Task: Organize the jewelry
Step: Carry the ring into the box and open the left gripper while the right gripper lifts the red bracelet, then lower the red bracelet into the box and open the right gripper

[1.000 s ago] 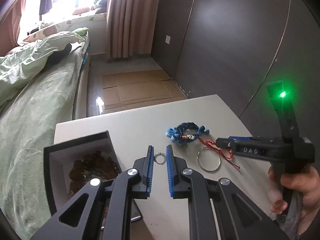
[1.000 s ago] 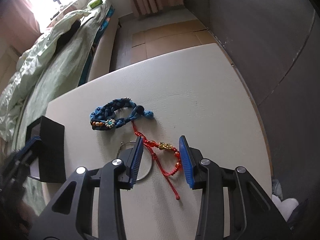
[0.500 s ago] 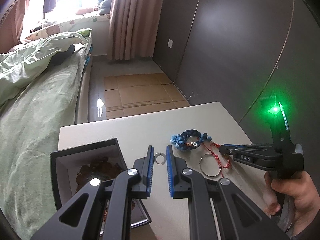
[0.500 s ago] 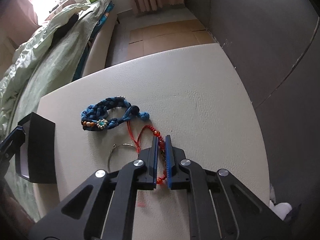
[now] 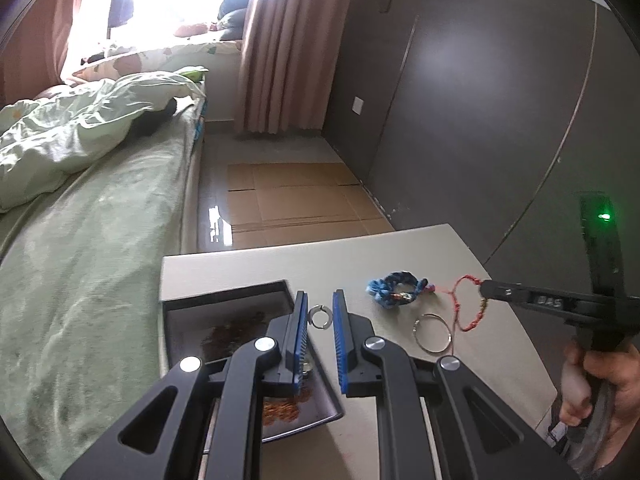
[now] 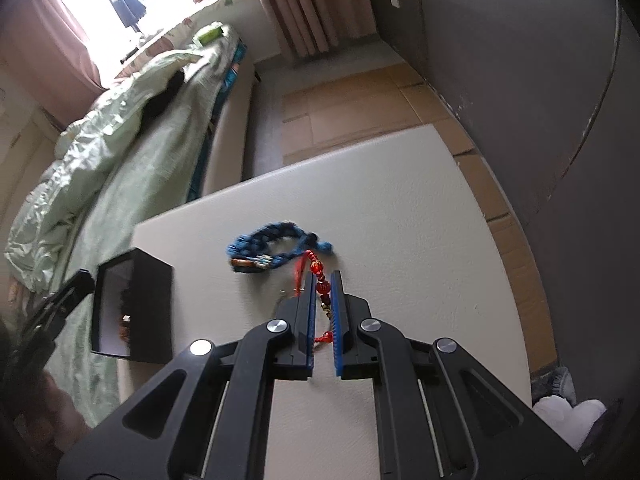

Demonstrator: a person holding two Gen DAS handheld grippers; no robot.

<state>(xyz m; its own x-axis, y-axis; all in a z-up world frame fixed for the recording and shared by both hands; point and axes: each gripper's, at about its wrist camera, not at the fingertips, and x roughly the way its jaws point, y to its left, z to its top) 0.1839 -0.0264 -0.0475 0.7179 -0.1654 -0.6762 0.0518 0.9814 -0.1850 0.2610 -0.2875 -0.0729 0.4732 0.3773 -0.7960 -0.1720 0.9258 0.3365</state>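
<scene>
While the red cord bracelet (image 6: 322,285) hangs clear of the white table (image 6: 420,216), the right gripper (image 6: 323,280) is clamped on it; nearer the far edge lies a blue braided bracelet (image 6: 272,246), and the left gripper (image 5: 320,300) is closed, empty, over the black box (image 5: 224,320) at the table's left edge.

One black box (image 5: 224,300), one blue braided bracelet (image 5: 394,286), one red cord bracelet (image 5: 466,300), one large silver ring (image 5: 432,334), one small ring (image 5: 320,316), two tongs.
</scene>
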